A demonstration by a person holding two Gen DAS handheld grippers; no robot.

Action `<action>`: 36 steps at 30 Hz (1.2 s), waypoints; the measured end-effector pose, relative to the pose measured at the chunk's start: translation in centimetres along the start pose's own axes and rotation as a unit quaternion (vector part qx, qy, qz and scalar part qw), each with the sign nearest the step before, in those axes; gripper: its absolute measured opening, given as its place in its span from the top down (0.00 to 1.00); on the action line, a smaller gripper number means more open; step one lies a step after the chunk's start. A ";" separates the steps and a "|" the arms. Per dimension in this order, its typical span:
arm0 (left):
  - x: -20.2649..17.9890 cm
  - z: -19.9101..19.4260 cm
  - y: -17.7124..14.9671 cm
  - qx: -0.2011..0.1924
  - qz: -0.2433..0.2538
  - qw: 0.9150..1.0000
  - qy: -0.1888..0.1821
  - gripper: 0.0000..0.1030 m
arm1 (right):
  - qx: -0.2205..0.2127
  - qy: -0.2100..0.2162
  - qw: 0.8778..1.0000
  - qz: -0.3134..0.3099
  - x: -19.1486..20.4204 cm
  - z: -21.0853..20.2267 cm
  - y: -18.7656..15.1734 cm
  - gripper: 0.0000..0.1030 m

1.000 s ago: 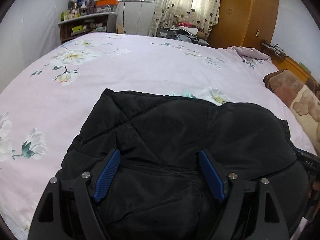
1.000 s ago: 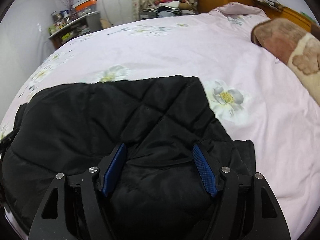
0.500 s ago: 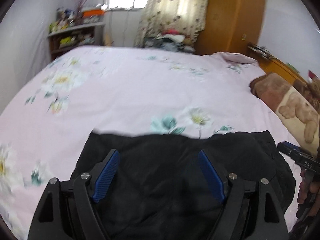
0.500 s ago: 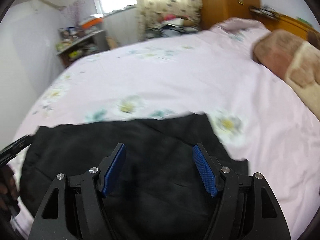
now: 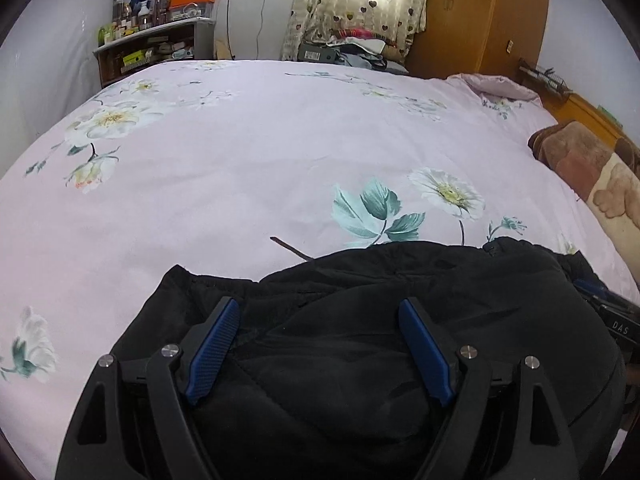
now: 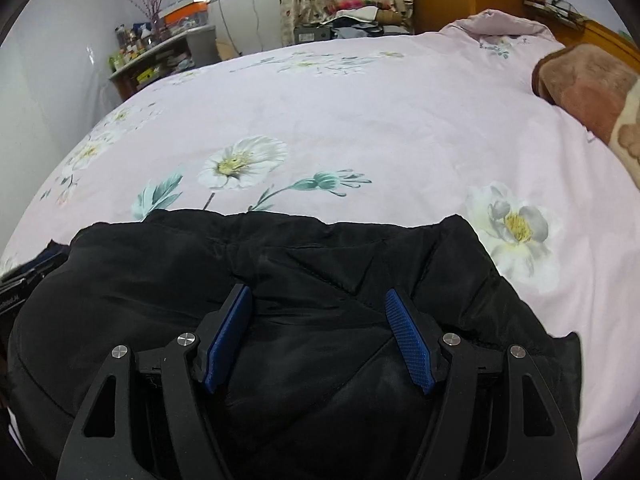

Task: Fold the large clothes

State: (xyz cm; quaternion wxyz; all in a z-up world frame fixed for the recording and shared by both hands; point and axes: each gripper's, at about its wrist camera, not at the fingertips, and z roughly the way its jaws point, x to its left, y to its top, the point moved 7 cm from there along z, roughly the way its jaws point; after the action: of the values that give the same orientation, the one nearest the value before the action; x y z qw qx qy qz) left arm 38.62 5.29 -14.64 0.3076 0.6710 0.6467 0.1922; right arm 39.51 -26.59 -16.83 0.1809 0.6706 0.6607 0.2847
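Note:
A black padded jacket (image 5: 400,300) lies bunched in thick folds on the near part of the pink flowered bed (image 5: 260,160). My left gripper (image 5: 320,320) stands wide, and a fat roll of the jacket fills the gap between its blue pads (image 5: 216,344) and presses against them. In the right wrist view the same jacket (image 6: 160,272) bulges between the pads of my right gripper (image 6: 318,312), which grips it the same way. The jacket's far edge runs just beyond both sets of fingertips. The right gripper's body (image 5: 618,326) shows at the jacket's right end.
A brown plush blanket (image 5: 580,164) lies along the bed's right side. Beyond the bed stand a cluttered shelf (image 5: 152,48), a curtained window (image 5: 360,4), a pile of clothes (image 5: 352,46) and a wooden wardrobe (image 5: 480,16). Bare bedcover stretches ahead of the jacket.
The jacket's far edge has drawn back toward me and the quilted panel has folded under. Both grippers rose with the jacket half a second ago and have come back down.

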 end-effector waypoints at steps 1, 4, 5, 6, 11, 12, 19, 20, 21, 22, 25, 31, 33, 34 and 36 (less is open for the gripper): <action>-0.1 0.0 -0.1 -0.004 0.000 1.000 0.001 0.18 | -0.002 0.003 1.000 0.003 -0.1 0.2 -0.1 0.33; 0.0 0.4 -0.1 -0.009 0.002 1.000 0.008 0.18 | -0.005 0.000 1.000 0.003 -0.4 0.5 -0.4 0.33; 0.1 0.5 -0.2 -0.009 0.002 1.000 0.008 0.18 | -0.006 0.000 1.000 0.003 -0.4 0.5 -0.4 0.33; 0.1 0.5 -0.2 -0.010 0.001 1.000 0.008 0.18 | -0.006 0.001 1.000 0.004 -0.4 0.6 -0.4 0.33; 0.1 0.6 -0.3 -0.012 0.003 1.000 0.010 0.18 | -0.011 0.001 1.000 0.004 -0.4 0.7 -0.5 0.33; 0.1 0.7 -0.3 -0.013 0.003 1.000 0.011 0.18 | -0.012 0.000 1.000 0.004 -0.4 0.7 -0.5 0.33; 0.0 0.8 -0.3 -0.006 0.006 1.000 0.019 0.17 | -0.011 -0.011 1.000 -0.001 -0.3 1.1 -0.5 0.33; 0.0 0.8 -0.2 -0.003 0.006 1.000 0.020 0.17 | -0.009 -0.011 1.000 -0.001 -0.3 1.1 -0.4 0.33; -0.1 0.8 -0.1 0.004 0.007 1.000 0.022 0.17 | -0.004 -0.011 1.000 -0.001 -0.2 1.0 -0.3 0.33; -0.2 0.8 0.1 0.014 0.012 0.999 0.026 0.17 | 0.001 -0.011 1.000 0.000 -0.2 1.0 -0.2 0.33; -0.6 0.1 1.3 0.045 0.013 0.998 0.030 0.18 | 0.033 -0.016 0.999 -0.003 -0.1 -0.1 0.7 0.33; -4.7 -5.9 4.3 -0.012 0.014 0.999 -0.027 0.21 | -0.022 -0.016 1.000 0.005 -1.8 -6.3 2.7 0.33; -7.7 -6.2 4.3 -0.014 0.027 0.998 -0.060 0.20 | -0.018 -0.026 0.999 0.019 -3.4 -6.4 2.3 0.33; -9.2 -5.8 4.1 -0.010 0.035 0.997 -0.075 0.20 | -0.010 -0.033 0.999 0.024 -4.1 -5.8 1.8 0.33; -11.7 -3.4 3.1 0.017 0.049 0.995 -0.087 0.21 | 0.005 -0.041 0.999 0.029 -5.1 -4.2 0.7 0.33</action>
State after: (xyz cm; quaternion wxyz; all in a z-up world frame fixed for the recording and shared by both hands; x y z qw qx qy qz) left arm 37.65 -5.60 -8.47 0.3414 0.7212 0.5870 0.1371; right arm 37.58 -32.24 -13.88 0.1963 0.7015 0.6346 0.2583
